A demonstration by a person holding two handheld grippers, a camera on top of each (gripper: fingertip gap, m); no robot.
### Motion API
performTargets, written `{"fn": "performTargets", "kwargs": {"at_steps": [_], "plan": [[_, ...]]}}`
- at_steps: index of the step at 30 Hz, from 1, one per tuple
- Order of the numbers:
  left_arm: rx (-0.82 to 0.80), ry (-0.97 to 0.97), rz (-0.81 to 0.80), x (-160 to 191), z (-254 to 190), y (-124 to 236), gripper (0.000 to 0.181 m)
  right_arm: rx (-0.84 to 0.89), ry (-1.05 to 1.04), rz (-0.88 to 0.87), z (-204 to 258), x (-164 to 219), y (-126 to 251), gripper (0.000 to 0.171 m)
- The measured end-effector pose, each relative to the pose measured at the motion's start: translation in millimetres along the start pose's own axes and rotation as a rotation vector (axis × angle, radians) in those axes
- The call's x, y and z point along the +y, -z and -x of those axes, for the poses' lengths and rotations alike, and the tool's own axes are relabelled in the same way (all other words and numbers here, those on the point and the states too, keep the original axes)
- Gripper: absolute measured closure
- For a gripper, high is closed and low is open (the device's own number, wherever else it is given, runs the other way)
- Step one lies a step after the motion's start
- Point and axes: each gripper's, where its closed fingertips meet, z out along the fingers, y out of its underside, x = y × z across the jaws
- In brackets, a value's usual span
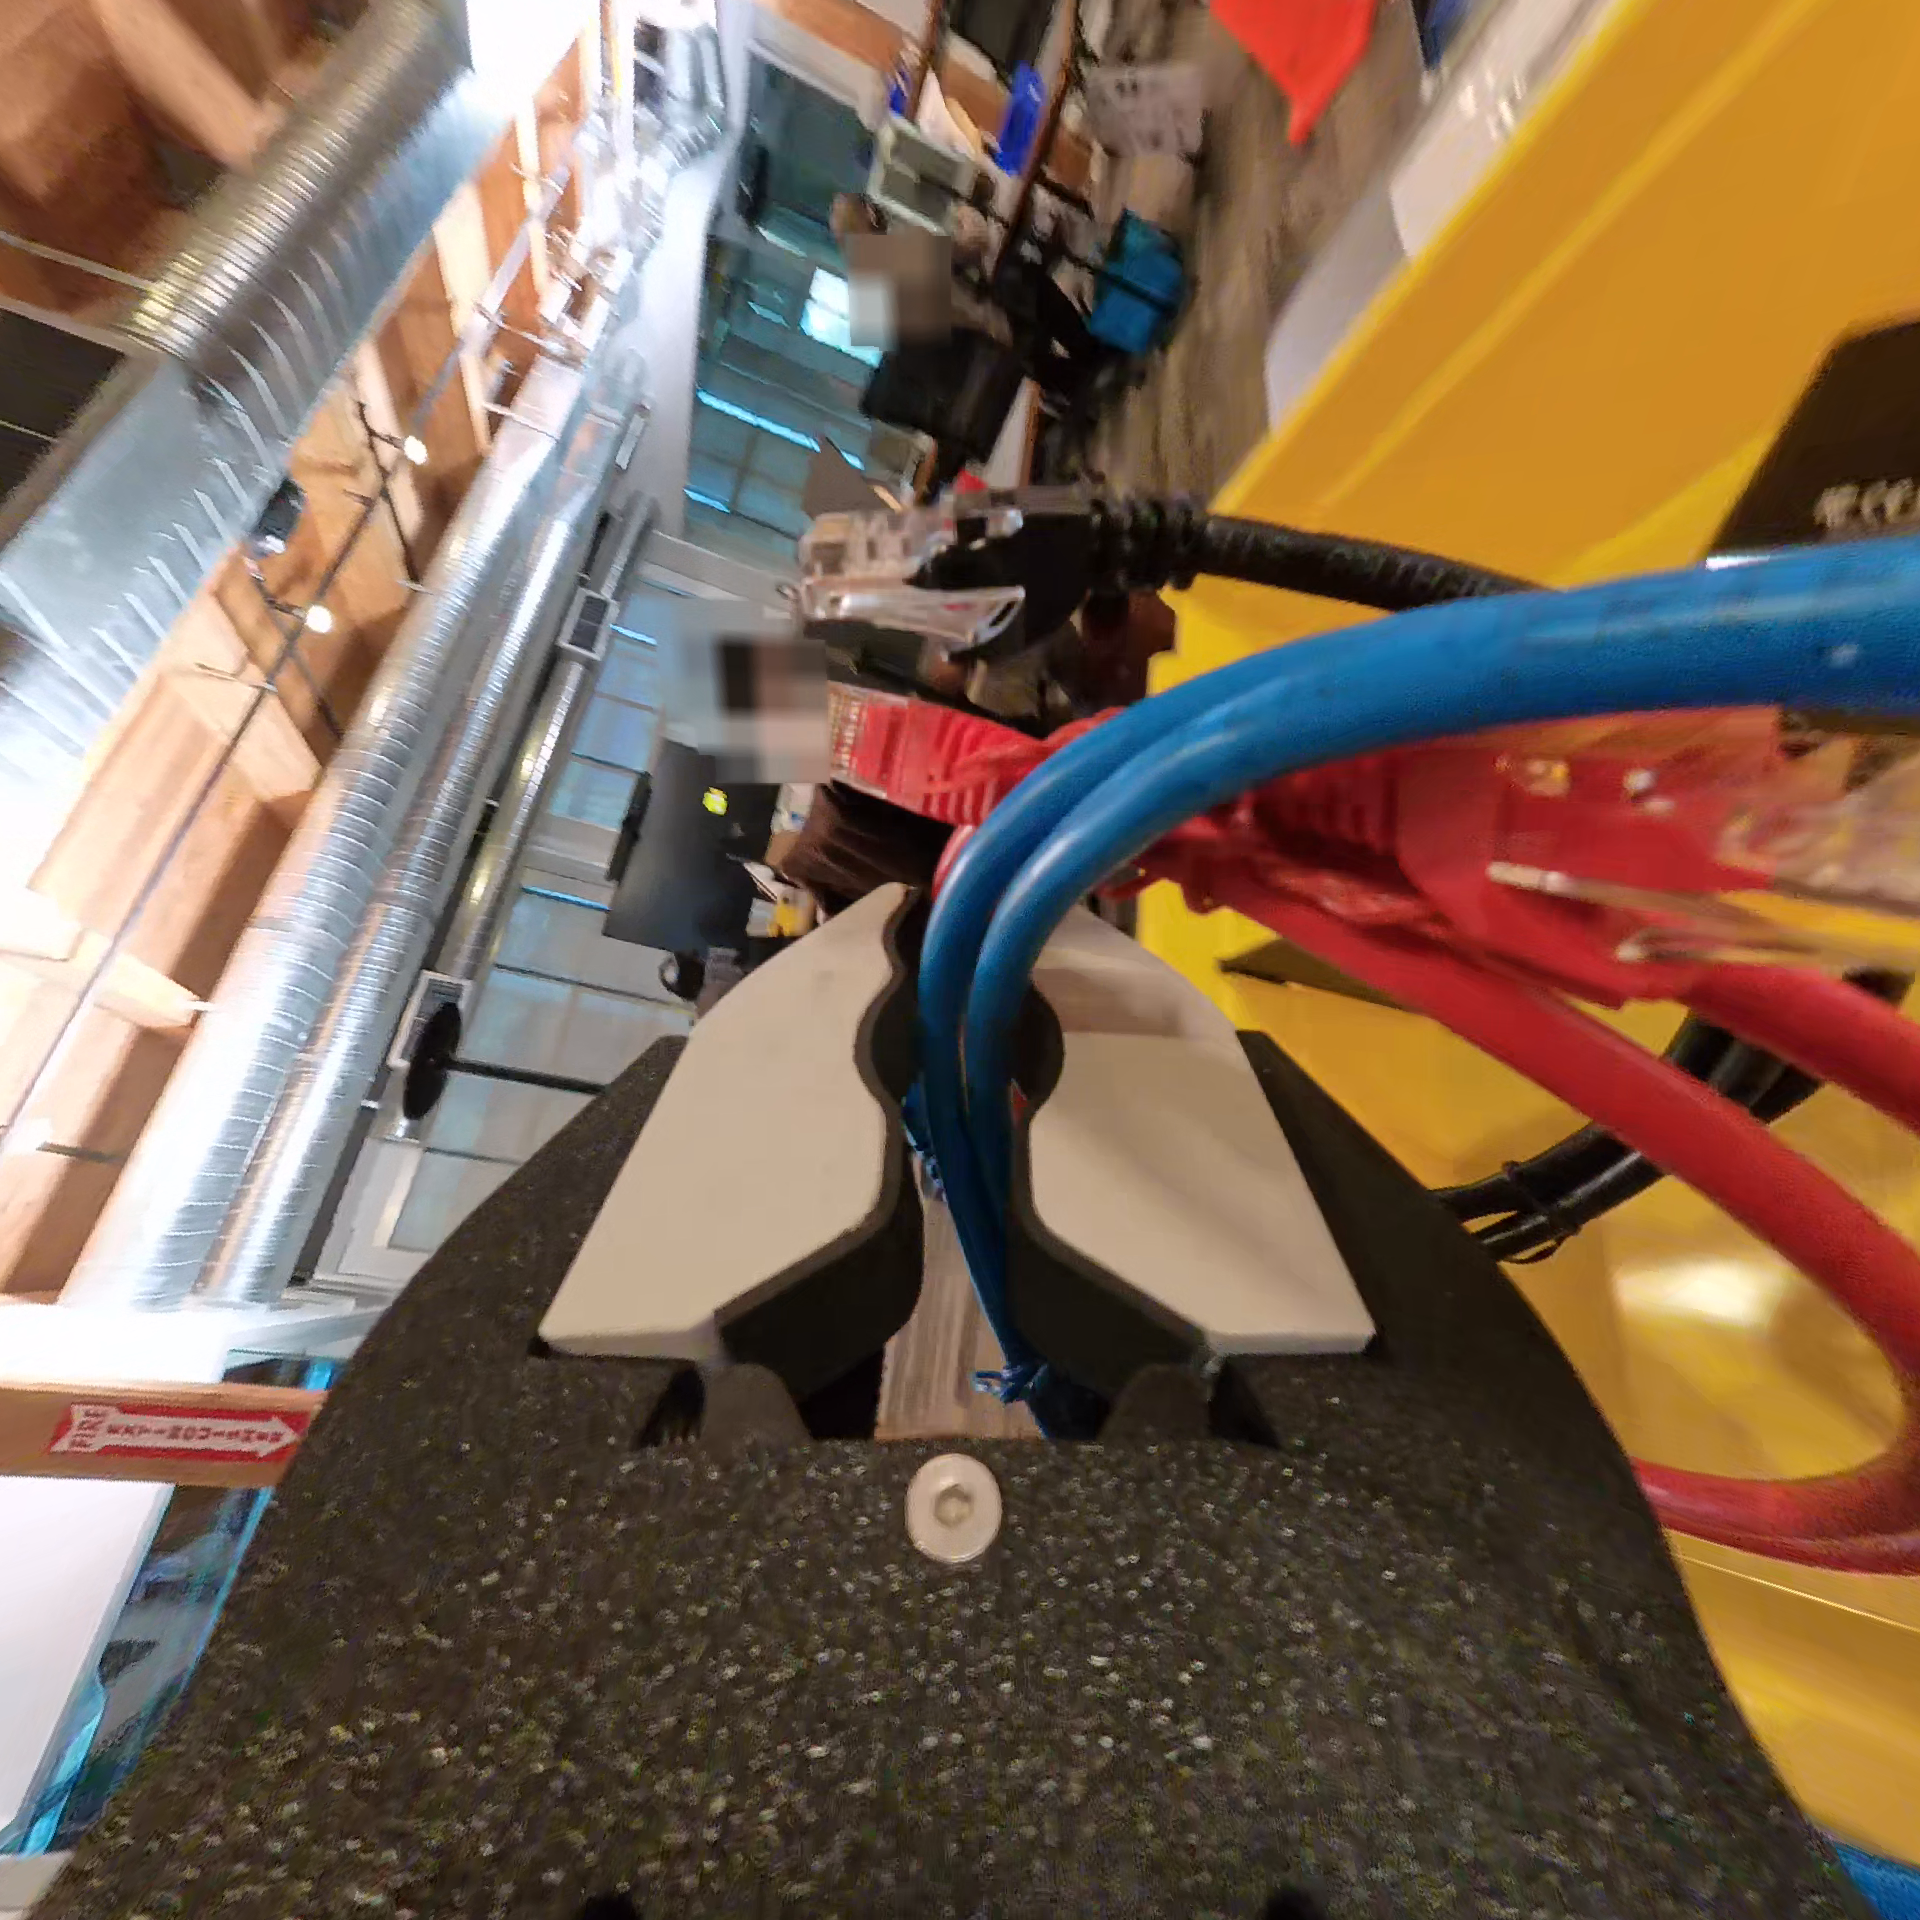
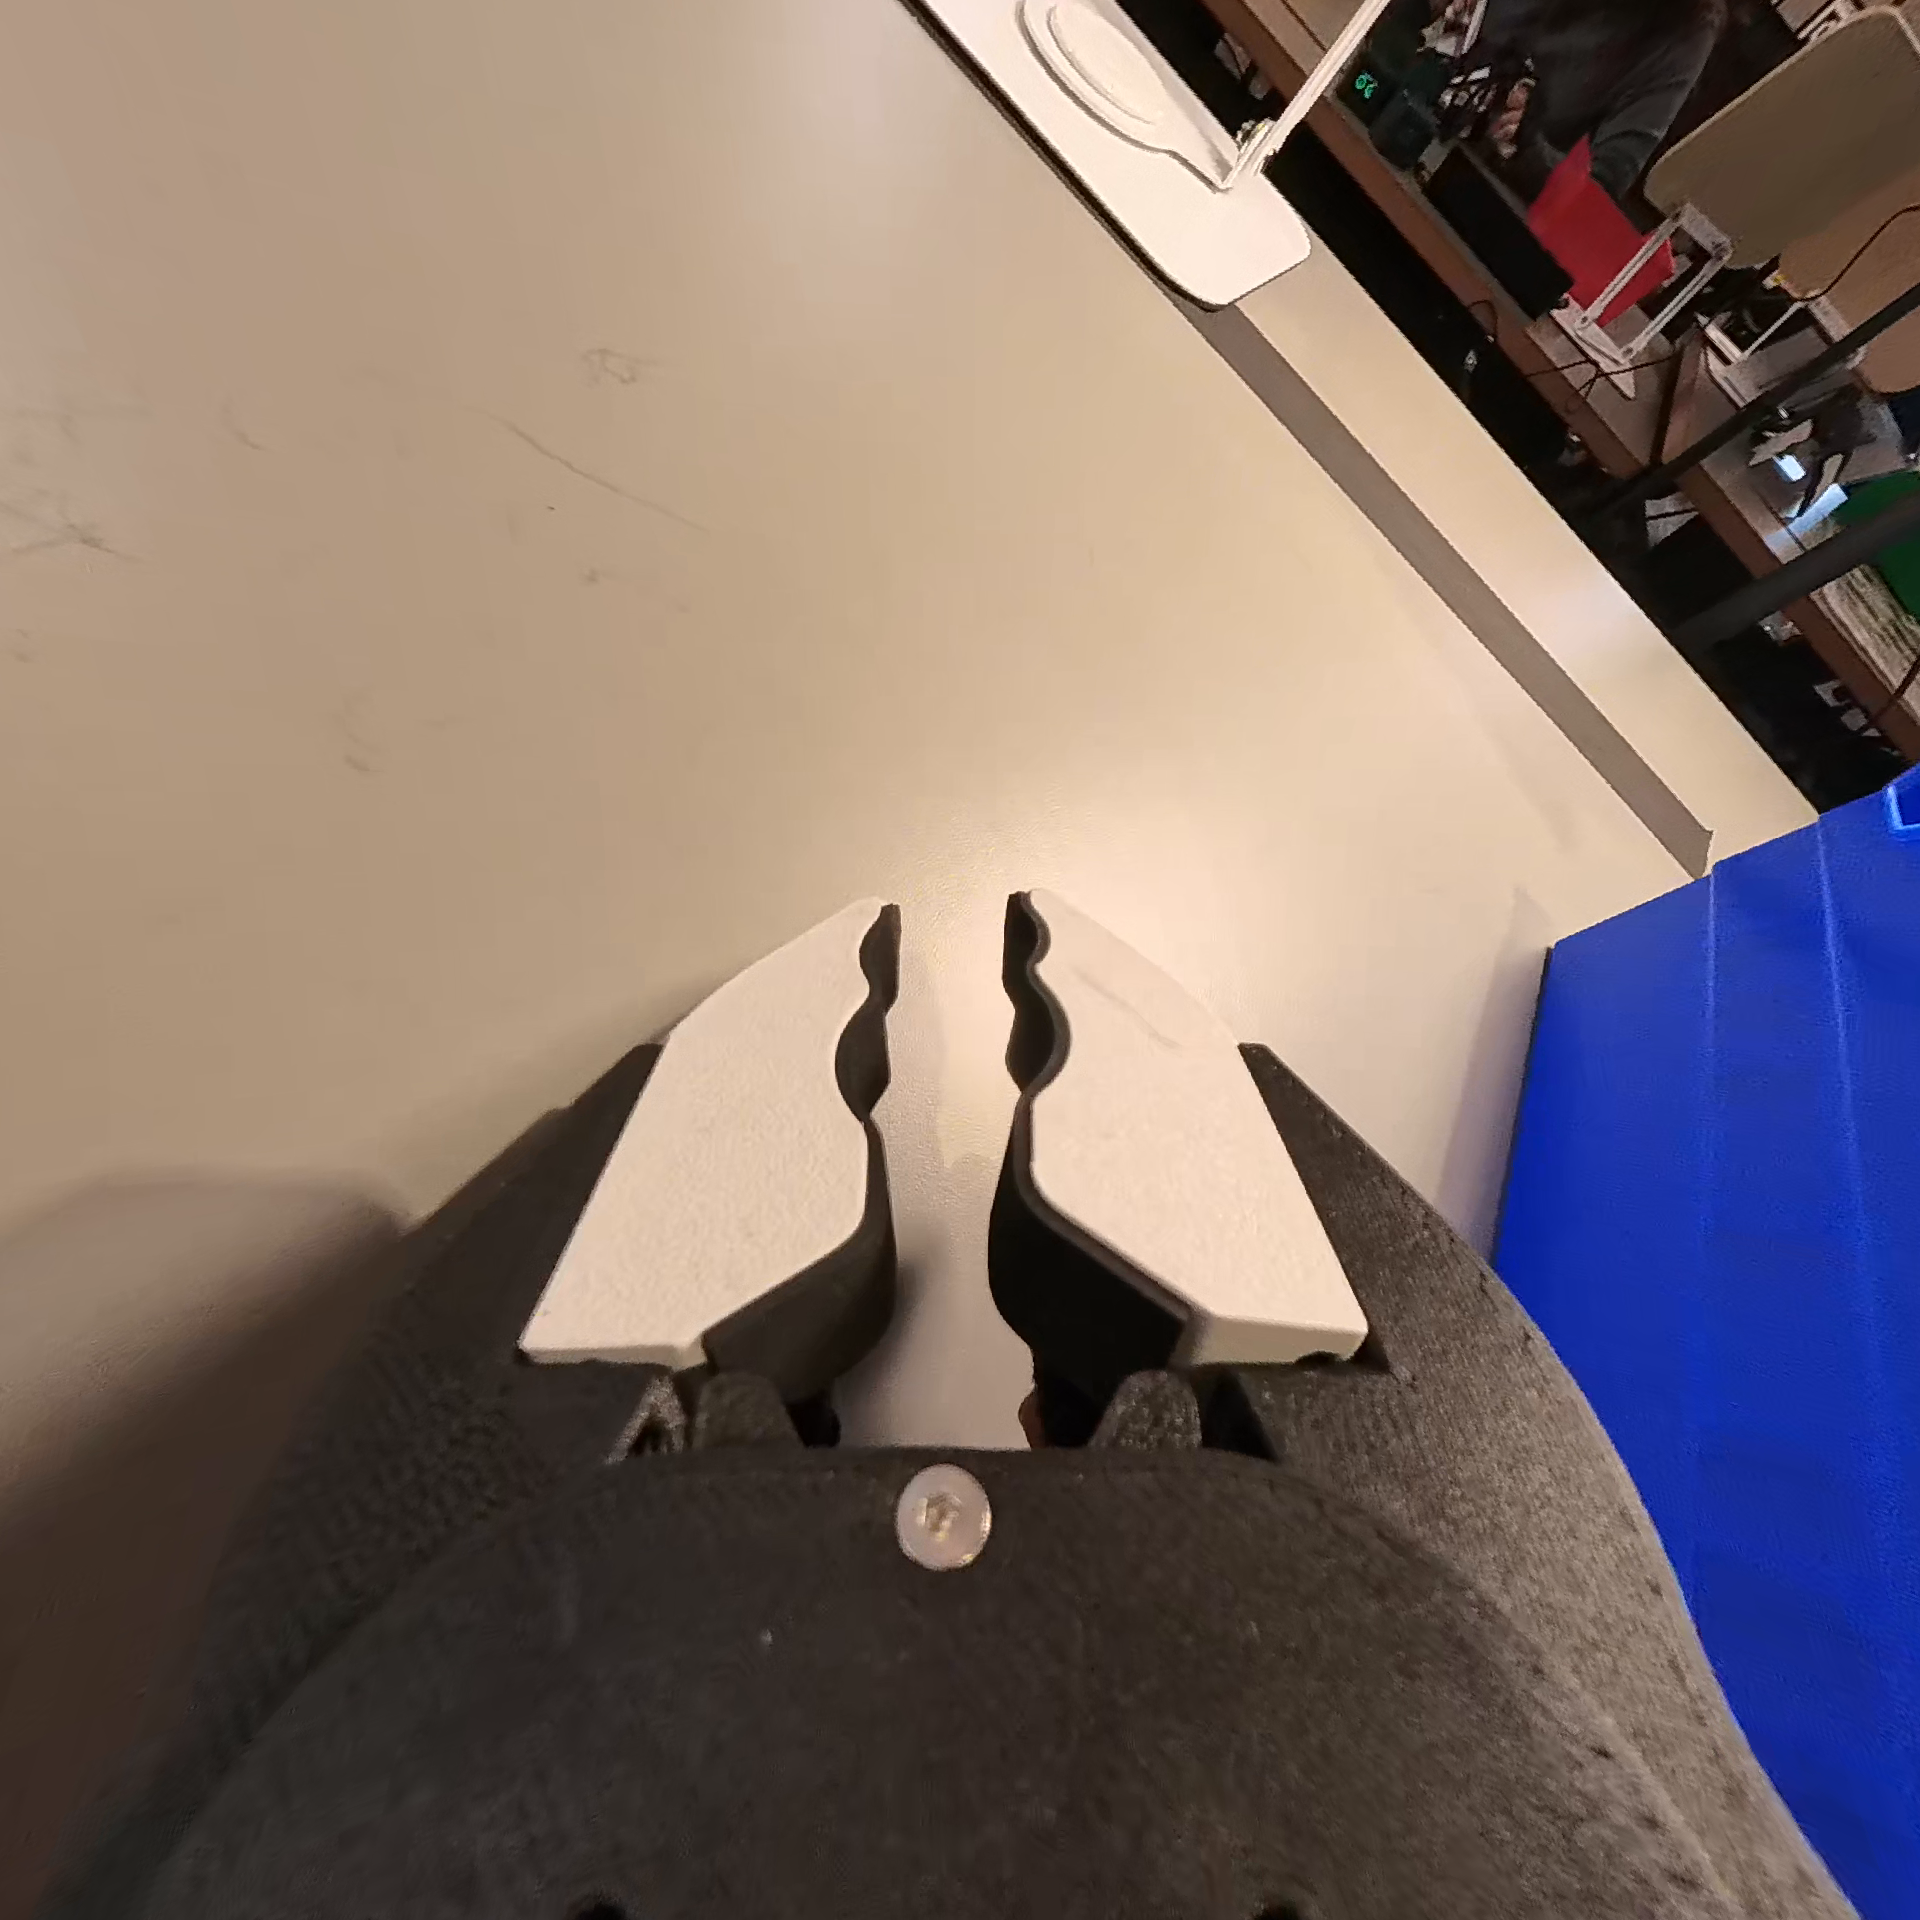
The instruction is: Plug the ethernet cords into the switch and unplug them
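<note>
In the left wrist view, the left gripper [image 1: 961, 935] sits at the bottom middle of the frame, and its two white fingers [image 1: 769, 1122] are pressed together on a doubled blue cord [image 1: 1351, 686]. The blue cord loops up out of the fingers and runs off toward the right edge. A red cord [image 1: 1621, 1132] lies just beside it in the right half of the frame, with one clear-tipped red plug [image 1: 1662, 831] at the far right and another red plug [image 1: 914, 758] poking out near the middle. A black cord [image 1: 1299, 561] crosses above them, and its clear plug [image 1: 894, 566] points left near the middle of the frame. A yellow bin [image 1: 1558, 312] fills the upper right. The switch cannot be told for sure in either view. In the right wrist view, the right gripper [image 2: 948, 925] has its fingers a little apart with nothing between them. It points at a pale table [image 2: 520, 520]. A blue bin [image 2: 1714, 1195] stands at the right edge, and a white lamp base [image 2: 1174, 177] rests on the table at the top.
</note>
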Motion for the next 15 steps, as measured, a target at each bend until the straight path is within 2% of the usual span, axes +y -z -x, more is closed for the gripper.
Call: {"fn": "performTargets", "kwargs": {"at_steps": [4,7,11,15], "plan": [[-0.015,0.050,-0.134,-49.3,41.3,44.9,0.168,0.001,0.000,-0.003,0.0,-0.4,0.3,0.152],[0.151,0.083,-0.292,-106.8,28.3,88.2,0.168,0.006,-0.001,-0.009,-0.7,-1.0,0.9,0.152],[0.570,0.062,-0.453,-175.0,-51.5,150.1,0.168,0.015,0.002,-0.019,-1.3,-2.0,2.3,0.152],[0.940,-0.070,-0.463,-203.2,-159.4,194.6,0.168,0.024,0.013,-0.020,-1.4,-1.0,3.7,0.152]]}}
